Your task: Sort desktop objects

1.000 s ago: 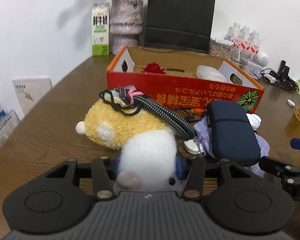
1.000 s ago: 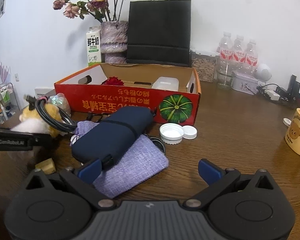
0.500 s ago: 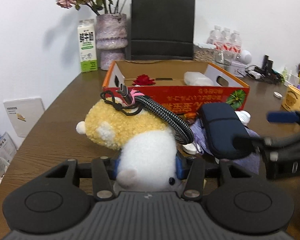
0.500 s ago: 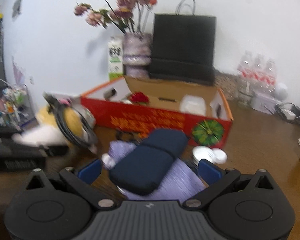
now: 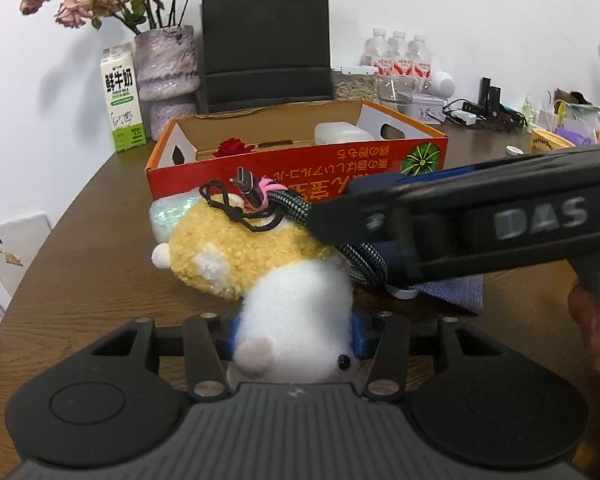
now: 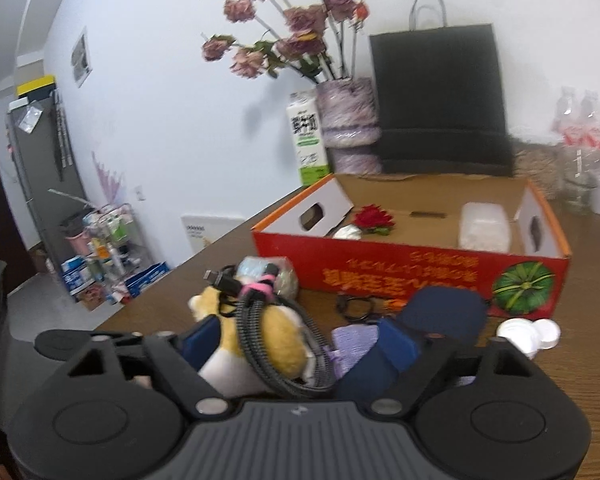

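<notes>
- The left gripper (image 5: 296,334) is clamped on the white end of the plush toy (image 5: 252,248), which lies on the table (image 5: 80,264) just in front of the red box (image 5: 296,176).
- A braided cable (image 5: 292,204) lies coiled over the toy.
- The right gripper (image 6: 300,344) is closing, jaws either side of the toy and cable, left of the navy case (image 6: 444,312); I cannot tell whether its pads touch them.

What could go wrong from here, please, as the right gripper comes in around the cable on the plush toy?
The right gripper is closing around both braided cable and plush toy, so it may pinch the toy too. The left gripper holds the toy's white end; lifting the cable could drag on that grip.
</notes>
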Demonstrator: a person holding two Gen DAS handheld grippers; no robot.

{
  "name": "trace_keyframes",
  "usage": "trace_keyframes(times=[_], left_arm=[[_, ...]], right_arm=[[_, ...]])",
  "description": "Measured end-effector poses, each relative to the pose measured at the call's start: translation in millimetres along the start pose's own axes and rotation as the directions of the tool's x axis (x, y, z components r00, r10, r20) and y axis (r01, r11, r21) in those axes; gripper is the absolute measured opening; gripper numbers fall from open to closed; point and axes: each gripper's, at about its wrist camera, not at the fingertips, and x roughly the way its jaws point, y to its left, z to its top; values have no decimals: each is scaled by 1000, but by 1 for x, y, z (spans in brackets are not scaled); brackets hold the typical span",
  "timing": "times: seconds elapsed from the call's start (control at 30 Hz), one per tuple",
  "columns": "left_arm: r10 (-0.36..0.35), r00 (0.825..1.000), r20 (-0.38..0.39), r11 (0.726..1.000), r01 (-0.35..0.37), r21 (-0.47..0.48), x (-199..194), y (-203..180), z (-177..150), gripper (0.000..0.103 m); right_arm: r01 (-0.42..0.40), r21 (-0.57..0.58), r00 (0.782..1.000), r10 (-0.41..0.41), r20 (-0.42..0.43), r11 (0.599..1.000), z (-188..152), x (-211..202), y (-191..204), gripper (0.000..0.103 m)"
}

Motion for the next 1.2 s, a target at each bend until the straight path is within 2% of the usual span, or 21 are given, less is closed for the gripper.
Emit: trace_keyframes(times=[0.03, 0.17, 0.2, 0.23, 0.33, 0.83, 1.07, 1.2], left_arm=[[0, 1000, 2, 1000, 0, 7, 0, -1, 0, 49], [0, 1000, -4, 1000, 0, 24, 1, -3, 0, 49], [-1, 1000, -6, 1000, 1, 22, 1, -2, 0, 49], [3, 1000, -4, 1000, -3, 19, 1, -1, 0, 49], [10, 1000, 5, 1000, -10, 6, -2, 2, -1, 49], [65, 995, 74, 997, -61, -55, -19, 20, 16, 49], [65, 997, 49, 995, -62, -73, -15, 21, 11, 49], [64, 997, 37, 994, -61, -87, -15, 24, 7, 49]], right_arm=[[-14, 3, 1000, 14, -11, 1000, -1, 3, 1, 63], [-57, 11, 997, 58, -43, 998, -3, 11, 2, 41], [-70, 11, 997, 71, -42, 997, -3, 11, 3, 28], [-83, 12, 996, 83, -40, 997, -3, 10, 3, 21], [-67, -10, 998, 67, -20, 998, -1, 5, 6, 13], [-15, -8, 996, 15, 89, 1000, 17, -18, 0, 10], [18, -26, 999, -18, 35, 999, 7, -12, 0, 10], [29, -90, 1000, -29, 6, 995, -4, -11, 6, 11]])
